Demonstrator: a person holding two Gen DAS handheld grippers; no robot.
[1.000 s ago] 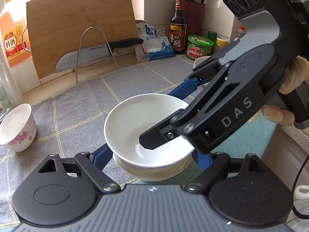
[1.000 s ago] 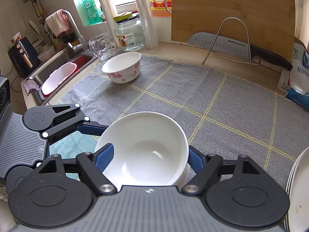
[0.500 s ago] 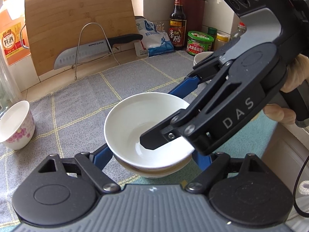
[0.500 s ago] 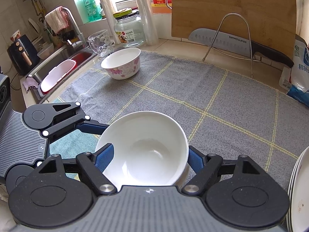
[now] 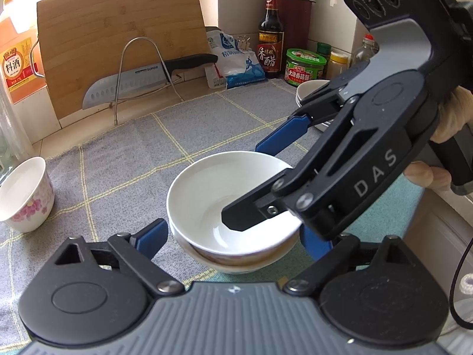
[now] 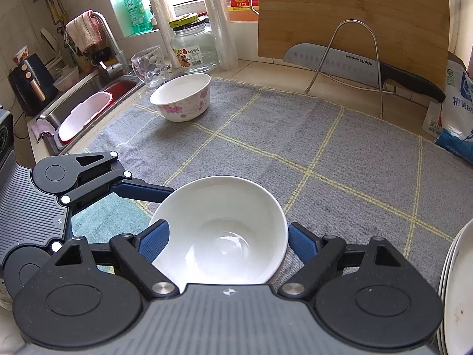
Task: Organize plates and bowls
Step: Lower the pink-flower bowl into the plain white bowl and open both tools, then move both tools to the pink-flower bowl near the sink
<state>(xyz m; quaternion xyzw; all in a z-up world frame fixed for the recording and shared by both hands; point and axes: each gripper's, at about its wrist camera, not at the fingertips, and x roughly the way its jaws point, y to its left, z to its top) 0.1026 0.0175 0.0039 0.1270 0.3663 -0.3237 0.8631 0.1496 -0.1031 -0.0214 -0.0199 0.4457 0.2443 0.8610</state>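
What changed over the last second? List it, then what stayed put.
Both grippers have just been opening. The right gripper's pads have come off the white bowl, letting it go; it sits nested in the lower bowl. The left gripper's jaws have widened away from that lower bowl. Both bowls remain between the open jaws. The floral bowl, the plate stack and the grey cloth stayed as they were.

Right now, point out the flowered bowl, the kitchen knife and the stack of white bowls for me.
flowered bowl (image 6: 184, 100): right wrist view, on its outer wall with the pink flowers.
kitchen knife (image 5: 127, 85): left wrist view, on the blade.
stack of white bowls (image 5: 212, 195): left wrist view, inside the top bowl.
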